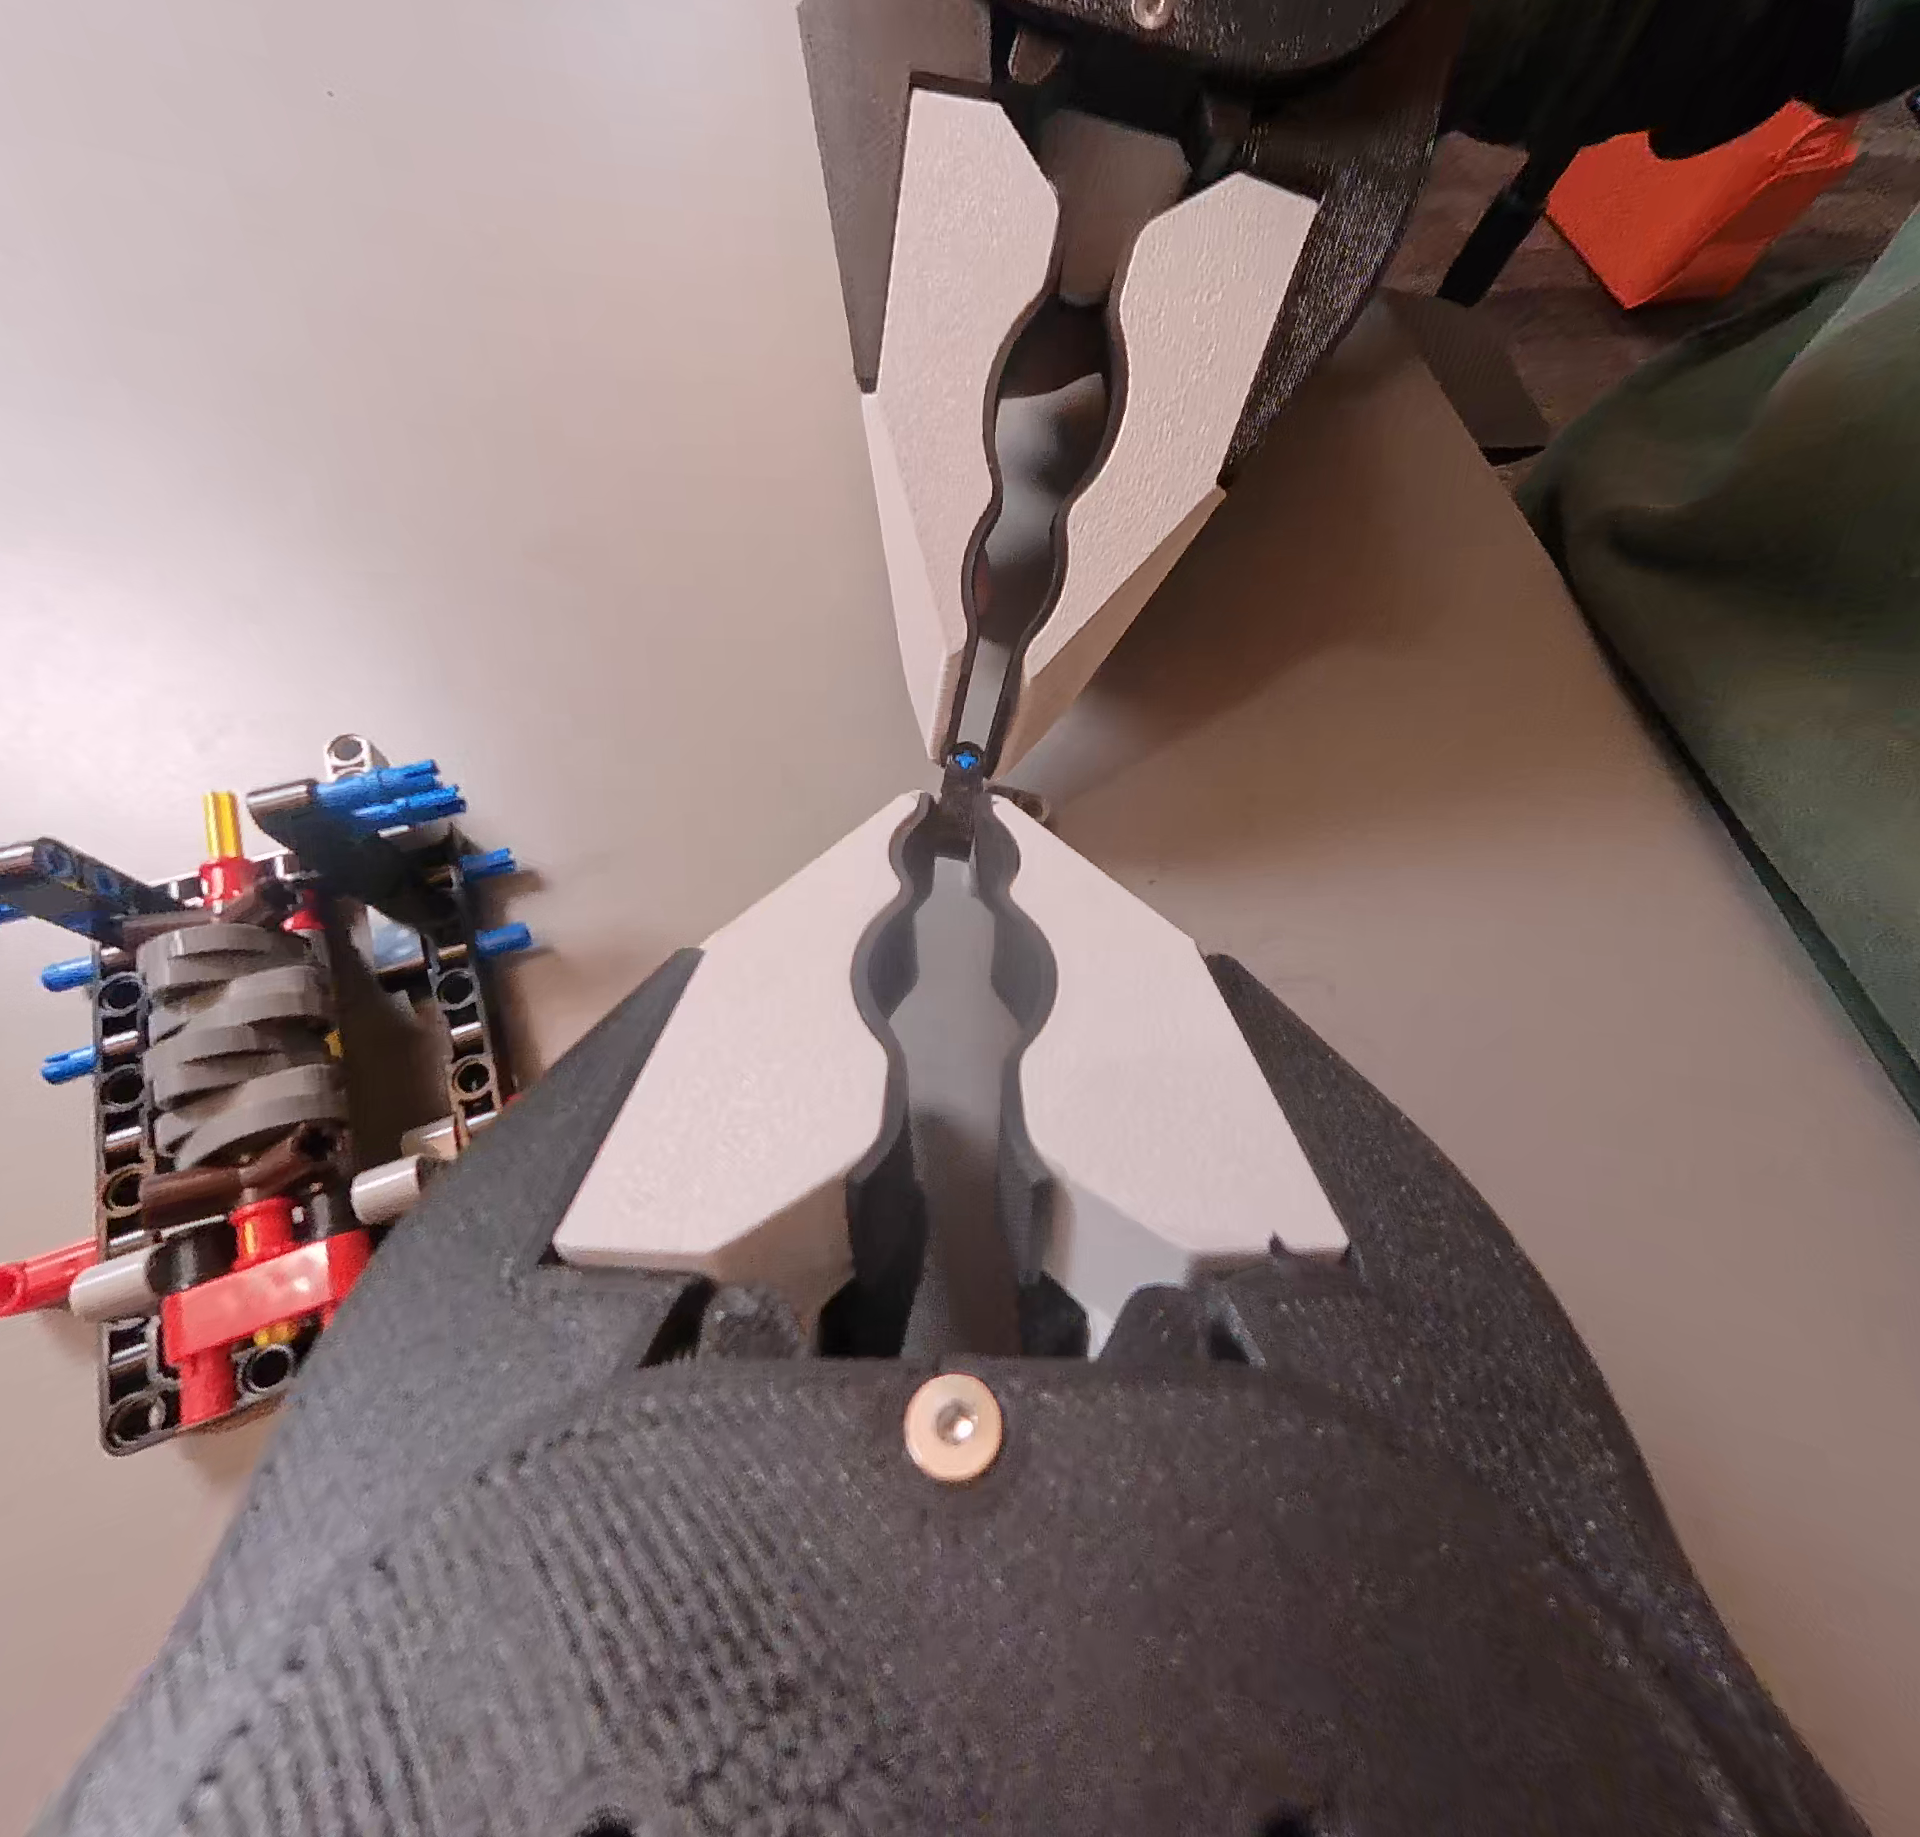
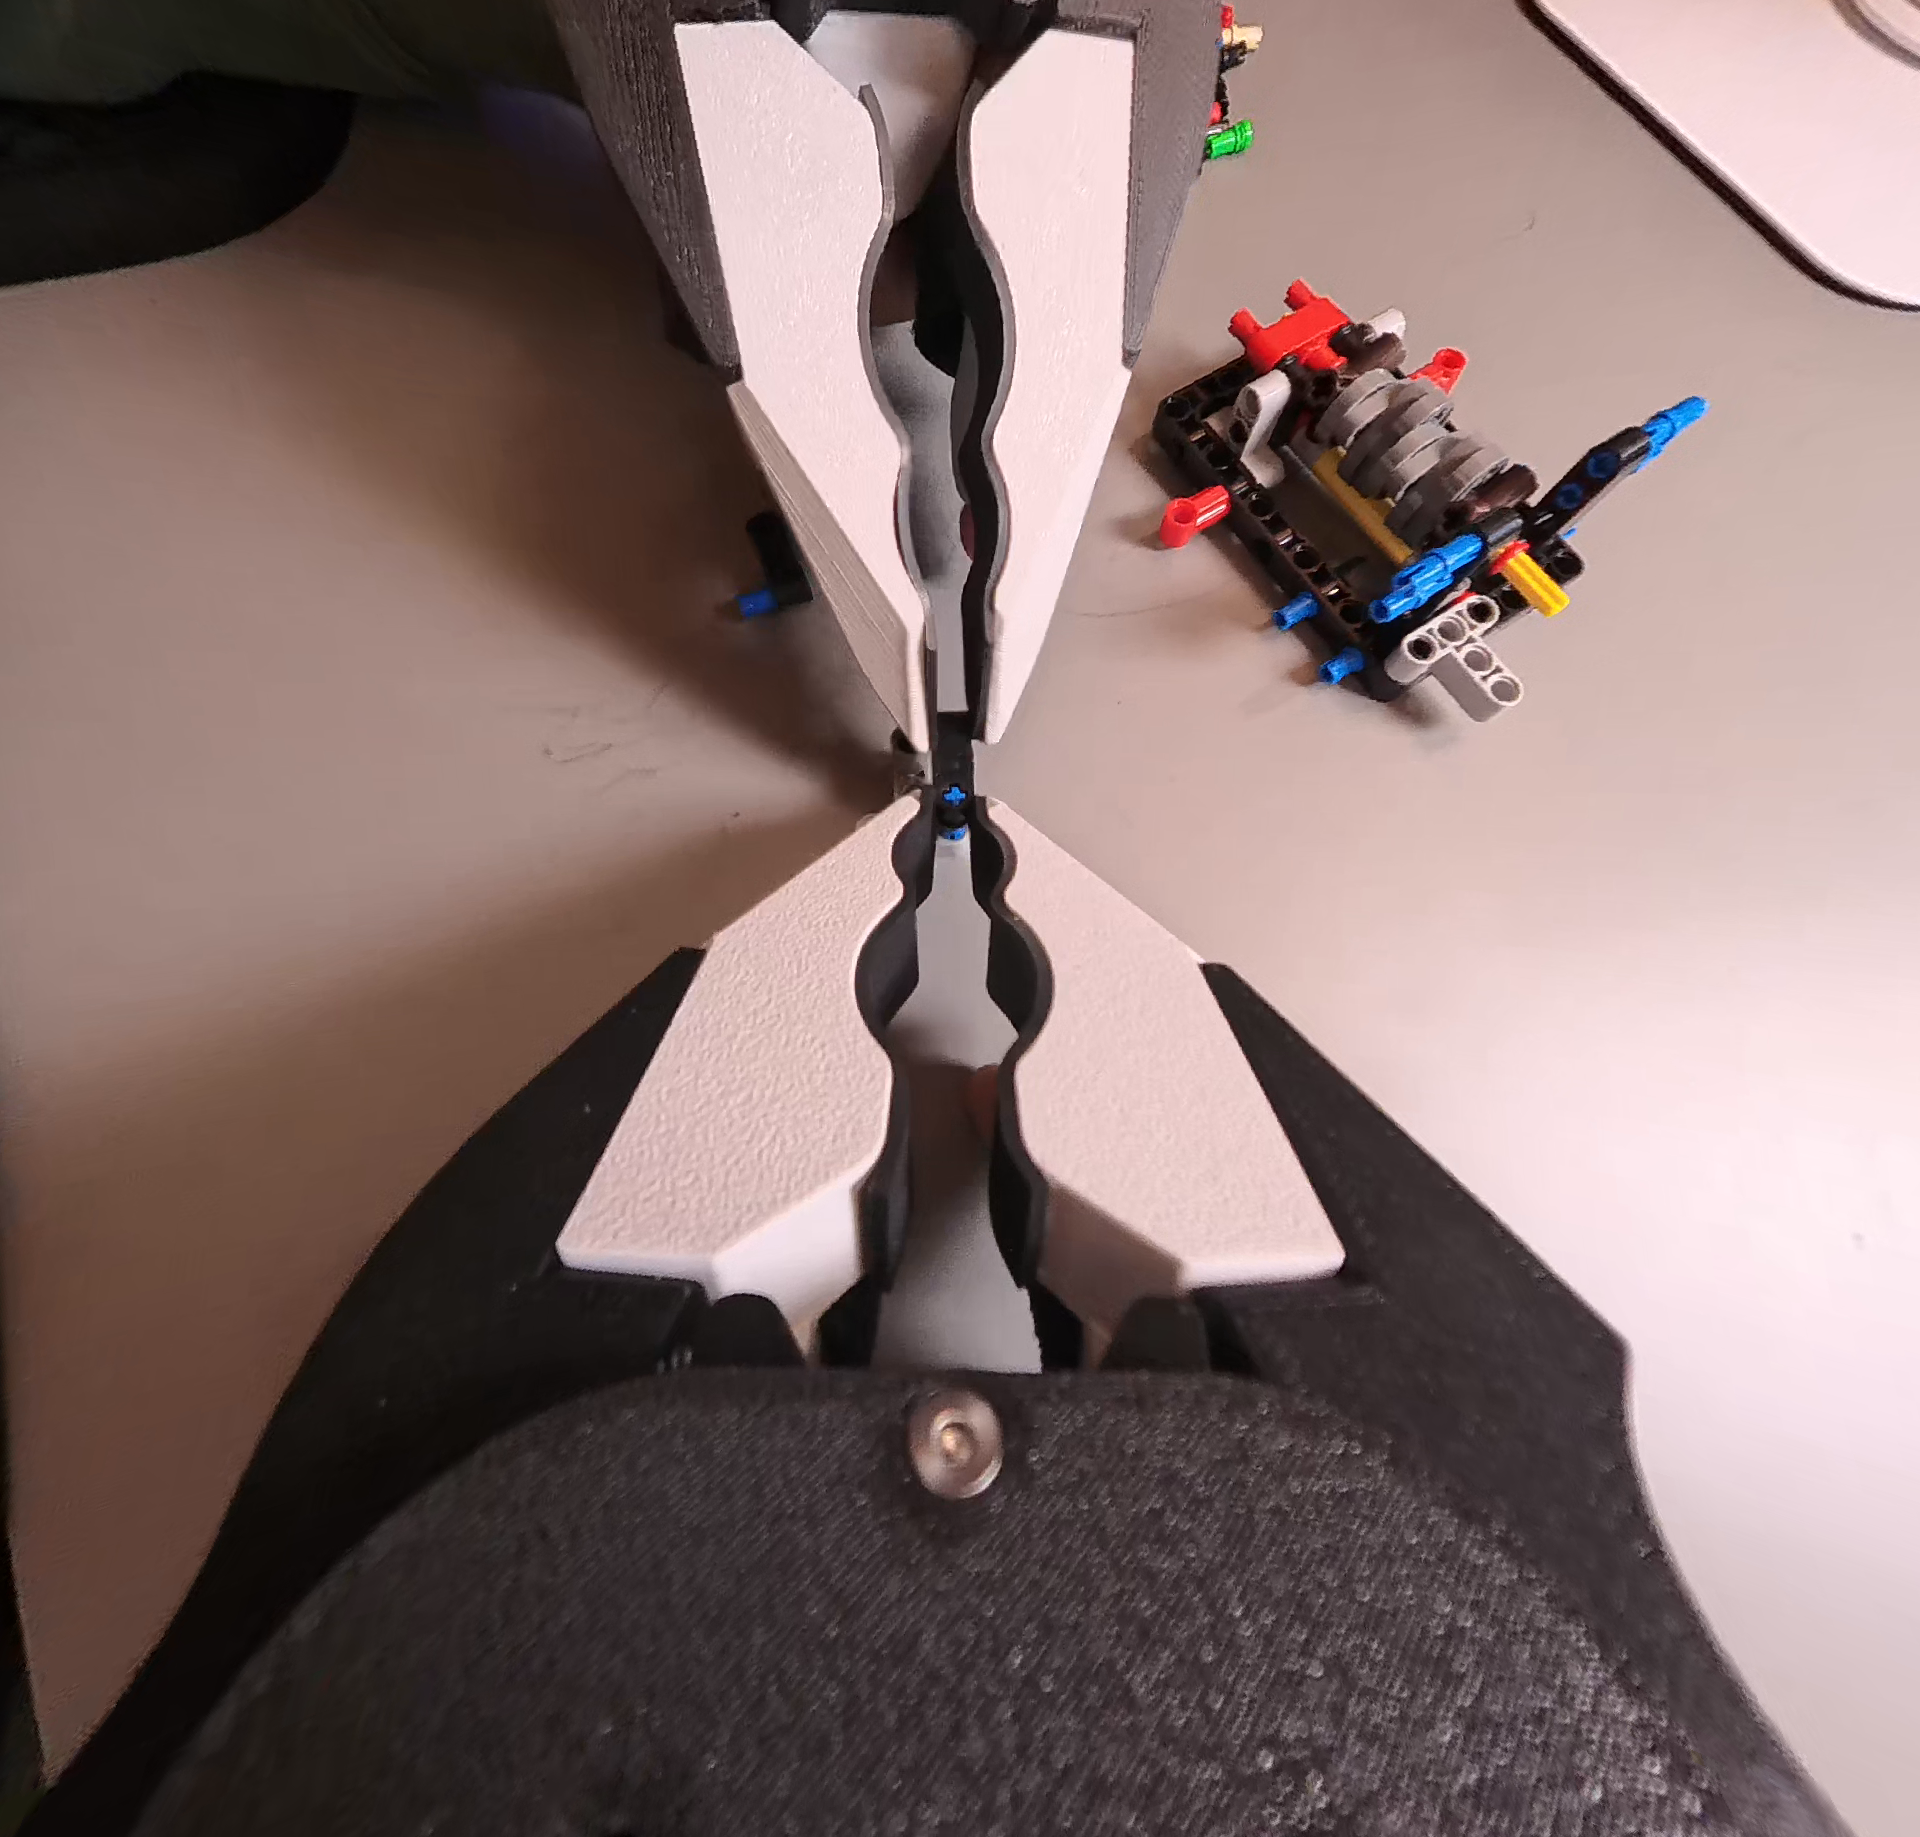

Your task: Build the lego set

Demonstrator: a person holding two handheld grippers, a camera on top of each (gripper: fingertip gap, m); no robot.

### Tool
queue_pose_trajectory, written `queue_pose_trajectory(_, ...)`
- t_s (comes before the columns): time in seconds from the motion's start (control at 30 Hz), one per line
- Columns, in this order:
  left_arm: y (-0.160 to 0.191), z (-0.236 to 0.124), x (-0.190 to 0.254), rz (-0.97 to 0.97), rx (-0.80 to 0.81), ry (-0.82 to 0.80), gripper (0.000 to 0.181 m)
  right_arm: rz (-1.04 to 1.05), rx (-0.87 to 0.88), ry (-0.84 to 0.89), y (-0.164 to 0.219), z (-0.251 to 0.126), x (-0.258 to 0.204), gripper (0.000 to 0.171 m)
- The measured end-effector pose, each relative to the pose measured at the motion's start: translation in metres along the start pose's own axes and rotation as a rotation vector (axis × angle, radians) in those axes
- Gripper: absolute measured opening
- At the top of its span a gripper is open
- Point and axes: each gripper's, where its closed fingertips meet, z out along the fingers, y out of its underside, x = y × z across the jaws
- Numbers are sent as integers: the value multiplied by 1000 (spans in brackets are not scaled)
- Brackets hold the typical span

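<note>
Both grippers meet tip to tip above the table (image 2: 1455, 956): the left gripper (image 1: 961, 819) is clamped on a small black piece (image 1: 954, 808), and the right gripper (image 2: 951, 823) is pinched on a blue pin (image 2: 954, 798) whose cross-shaped end sits right at that black piece. Off to the side rests the part-built lego set (image 2: 1423, 499), a black frame carrying grey discs, red connectors, blue pins and a yellow axle, well apart from the action. Another small black part with a blue pin (image 2: 769, 572) lies on the table beside the left gripper's fingers.
</note>
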Motion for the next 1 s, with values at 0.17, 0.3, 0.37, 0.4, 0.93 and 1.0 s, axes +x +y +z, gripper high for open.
queue_pose_trajectory(0.17,-10,2,5,42,12,-8,0,-29,-28,25,7,0,-4,4)
queue_pose_trajectory(0.3,-10,-2,6,64,-8,-19,0,-88,-67,58,5,4,-6,2)
queue_pose_trajectory(0.37,-13,-9,2,57,23,-47,0,-75,-57,40,4,4,-7,1)
queue_pose_trajectory(0.4,-14,-13,1,45,39,-49,0,-71,-58,40,4,4,-7,0)
queue_pose_trajectory(0.93,53,-96,-29,-135,-191,-205,17,-26,-45,11,-12,3,-2,9)
queue_pose_trajectory(1.0,62,-101,-27,-175,-214,-220,19,-27,-54,-25,-12,5,-6,11)
